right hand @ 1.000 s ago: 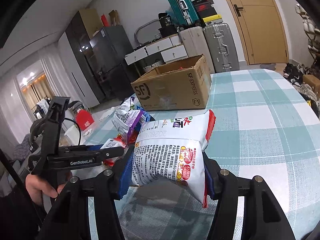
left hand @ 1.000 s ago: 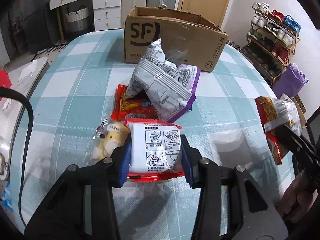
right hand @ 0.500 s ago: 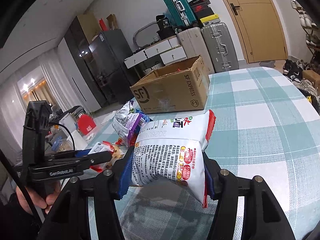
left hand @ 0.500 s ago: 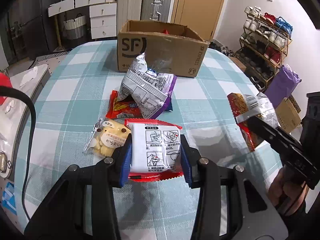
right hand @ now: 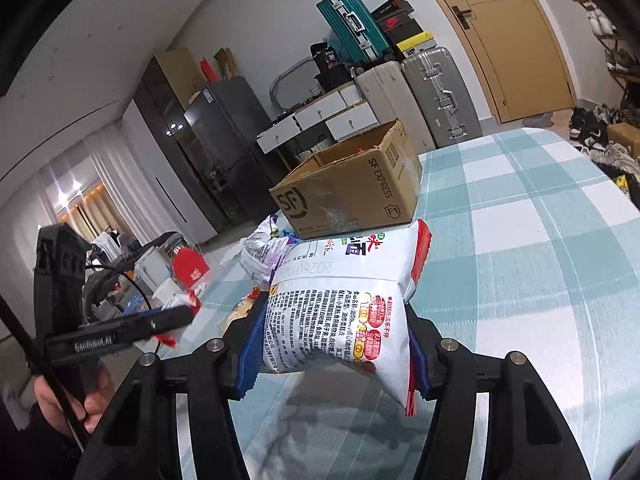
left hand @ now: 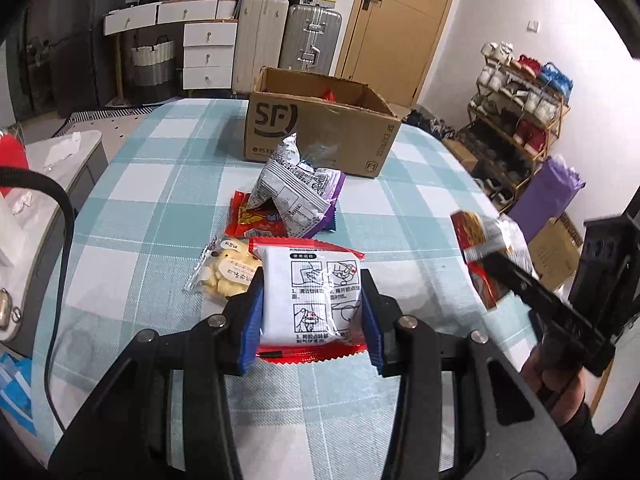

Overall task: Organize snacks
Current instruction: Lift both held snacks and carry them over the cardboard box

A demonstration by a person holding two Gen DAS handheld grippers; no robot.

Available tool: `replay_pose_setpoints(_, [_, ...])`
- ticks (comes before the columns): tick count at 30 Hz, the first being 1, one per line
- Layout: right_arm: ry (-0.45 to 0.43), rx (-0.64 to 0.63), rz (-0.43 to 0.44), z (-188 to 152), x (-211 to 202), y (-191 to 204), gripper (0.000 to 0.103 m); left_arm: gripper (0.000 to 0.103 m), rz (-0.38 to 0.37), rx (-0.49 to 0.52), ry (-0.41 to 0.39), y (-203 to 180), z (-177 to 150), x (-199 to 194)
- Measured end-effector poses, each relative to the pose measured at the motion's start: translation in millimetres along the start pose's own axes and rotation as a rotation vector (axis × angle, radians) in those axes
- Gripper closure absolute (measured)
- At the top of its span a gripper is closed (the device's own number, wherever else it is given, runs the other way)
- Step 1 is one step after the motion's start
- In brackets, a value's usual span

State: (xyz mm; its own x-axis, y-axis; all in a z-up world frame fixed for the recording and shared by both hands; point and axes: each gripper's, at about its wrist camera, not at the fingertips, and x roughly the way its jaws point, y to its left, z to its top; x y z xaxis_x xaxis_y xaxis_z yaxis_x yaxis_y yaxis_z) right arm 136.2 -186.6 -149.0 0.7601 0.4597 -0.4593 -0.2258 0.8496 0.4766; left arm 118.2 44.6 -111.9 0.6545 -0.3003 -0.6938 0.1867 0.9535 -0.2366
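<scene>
Snack pile (left hand: 294,196) before cardboard box (left hand: 320,124)
</scene>
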Motion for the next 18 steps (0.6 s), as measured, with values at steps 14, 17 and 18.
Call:
replay_pose_setpoints(14, [0.013, -0.022, -0.013, -8, -45, 36, 0.044, 0.064, -0.073, -0.060, -0.112, 21, 8, -46])
replay_pose_setpoints(17, [0.004, -0.026, -0.001, 0, -49, 49, 0.044, 0.064, -0.080, -0.079, -0.113, 26, 15, -52])
replay_pose_setpoints(18, [0.001, -0.038, 0.002, 2, -49, 53, 0.044, 0.064, -0.089, -0.084, -0.111, 28, 18, -55])
